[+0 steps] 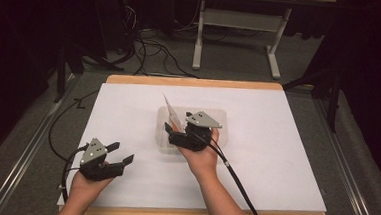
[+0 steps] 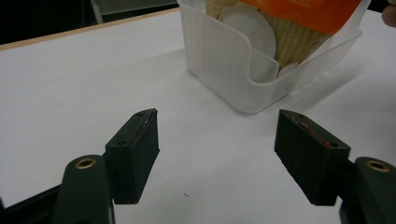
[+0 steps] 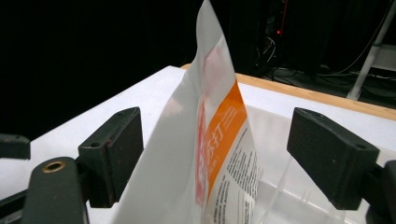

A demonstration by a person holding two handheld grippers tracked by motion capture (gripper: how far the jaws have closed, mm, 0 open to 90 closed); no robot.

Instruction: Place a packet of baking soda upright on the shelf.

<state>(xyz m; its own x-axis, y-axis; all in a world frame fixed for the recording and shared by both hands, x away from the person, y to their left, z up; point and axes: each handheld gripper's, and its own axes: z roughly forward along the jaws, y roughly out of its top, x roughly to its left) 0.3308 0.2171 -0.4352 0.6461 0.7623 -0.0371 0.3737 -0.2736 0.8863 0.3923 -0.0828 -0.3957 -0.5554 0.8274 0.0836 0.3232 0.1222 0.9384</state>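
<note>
Landmark: clear plastic bin (image 1: 218, 120), sitting roughly mid-table on the white table top (image 1: 285, 158).

Progress, as judged: the snack packet (image 1: 172, 112) is already standing in the bin, leaning on its left wall w/ the top corner poking above the rim. Placement looks done; what's left is prob. backing the right gripper (image 1: 176, 132) off w/o dragging the packet.

Right gripper sits at the bin's near-left corner. Jaws spread wide, released: in the right gripper view the packet (image 3: 205, 154) stands between the pads (image 3: 116, 154) but neither pad presses on it, gaps on both sides.

Left gripper (image 1: 120, 152) is well left of and nearer than the bin, over bare table, jaws apart, nothing between them. Its own view shows the bin (image 2: 224, 60) ahead w/ the packet's orange face (image 2: 308, 11) inside.

Room: table is bare left, right and behind the bin, so lots of space to retreat. Bin stands well clear of all table edges. Only tight spot is the packet between the right jaws; a straight pull-back looks safest.
</note>
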